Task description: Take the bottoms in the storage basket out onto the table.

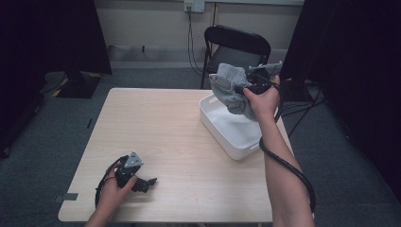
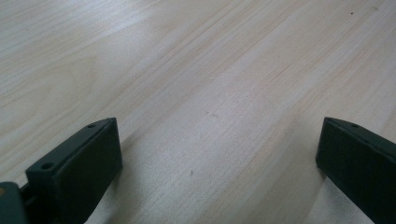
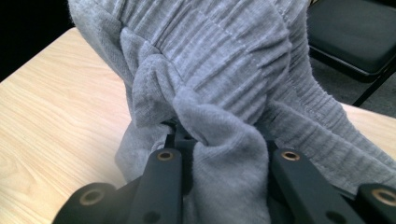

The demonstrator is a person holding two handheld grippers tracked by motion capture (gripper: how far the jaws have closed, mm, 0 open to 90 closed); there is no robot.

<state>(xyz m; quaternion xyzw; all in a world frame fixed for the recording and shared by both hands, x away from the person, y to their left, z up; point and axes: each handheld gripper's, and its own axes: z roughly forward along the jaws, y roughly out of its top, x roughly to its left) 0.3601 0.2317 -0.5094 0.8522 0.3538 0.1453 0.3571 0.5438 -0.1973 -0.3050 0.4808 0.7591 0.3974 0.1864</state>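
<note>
step: lifting grey garment above white bin | right gripper jaws pinched bunched cloth; left gripper jaws spread, empty, on table | next: likely carry clear of bin rim; hem dangled low

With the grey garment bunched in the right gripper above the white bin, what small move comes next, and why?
Probably carry the grey garment left over the bare table: the right gripper holds it above the white bin, and the left gripper waits open.
</note>
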